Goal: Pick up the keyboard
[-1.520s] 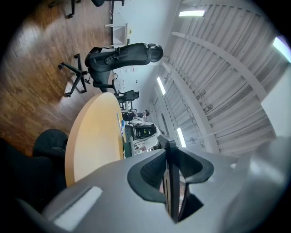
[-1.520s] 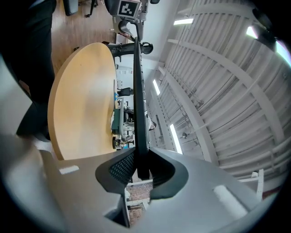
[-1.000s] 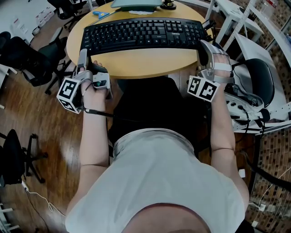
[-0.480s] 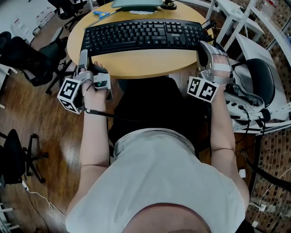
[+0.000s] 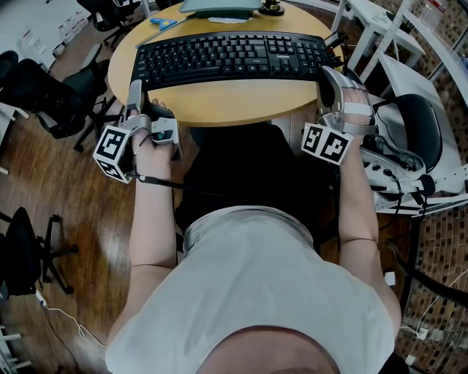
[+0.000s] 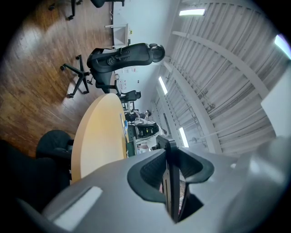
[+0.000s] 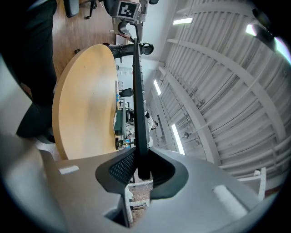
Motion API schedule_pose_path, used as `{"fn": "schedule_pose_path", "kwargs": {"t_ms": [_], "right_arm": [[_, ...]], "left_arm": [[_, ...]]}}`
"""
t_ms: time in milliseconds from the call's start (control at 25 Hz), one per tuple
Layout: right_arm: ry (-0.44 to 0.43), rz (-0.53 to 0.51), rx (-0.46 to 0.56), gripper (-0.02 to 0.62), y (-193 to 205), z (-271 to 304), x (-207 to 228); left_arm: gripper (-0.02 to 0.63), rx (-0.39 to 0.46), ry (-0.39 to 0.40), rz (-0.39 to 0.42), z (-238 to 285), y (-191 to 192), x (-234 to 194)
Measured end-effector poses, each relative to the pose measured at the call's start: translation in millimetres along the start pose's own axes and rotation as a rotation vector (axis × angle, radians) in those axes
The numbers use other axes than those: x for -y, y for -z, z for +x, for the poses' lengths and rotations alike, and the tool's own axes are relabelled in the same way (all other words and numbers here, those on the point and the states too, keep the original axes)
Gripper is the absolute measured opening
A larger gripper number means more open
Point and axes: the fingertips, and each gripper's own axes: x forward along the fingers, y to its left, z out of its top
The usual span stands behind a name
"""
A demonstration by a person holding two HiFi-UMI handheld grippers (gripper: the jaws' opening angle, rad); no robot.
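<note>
Barely any change over the last second. Keyboard sits in the upper middle of the head view, same as a second ago, maybe a hair of shift at most. Both hands are parked where they were, one at each end of it.

Left claw: closed on the keyboard's left end. In the left gripper view a thin dark slab stands edge-on between the two pads, both pads against it.

Right claw: closed on the right end. In the right gripper view the keyboard runs as a dark line from between the pads up to the top of the frame, pads pressed on either side.

Tabletop: round, yellow wood. In the right gripper view room background shows between its edge and the keyboard line, so the keyboard looks raised clear of it, not resting. The head view alone can't confirm this.

Scissors, blue, lie at the upper left just behind the keyboard, not involved.

What this means: grasp done at both ends and holding steady, no slip or sag visible. Lift looks made or paused at a low height. Judged near the end of the task. What's left is to keep it level, since the thin edge grips could let it twist.
</note>
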Motion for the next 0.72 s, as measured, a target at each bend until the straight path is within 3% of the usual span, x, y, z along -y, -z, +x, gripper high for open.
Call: {"fn": "schedule_pose_path", "kwargs": {"t_ms": [720], "right_arm": [[-0.008,0.002,0.004,0.075,-1.7,-0.4,-3.6]], "left_arm": [[0.413,0.003,-0.002,-0.006,-0.8,-1.5,-1.6]]}}
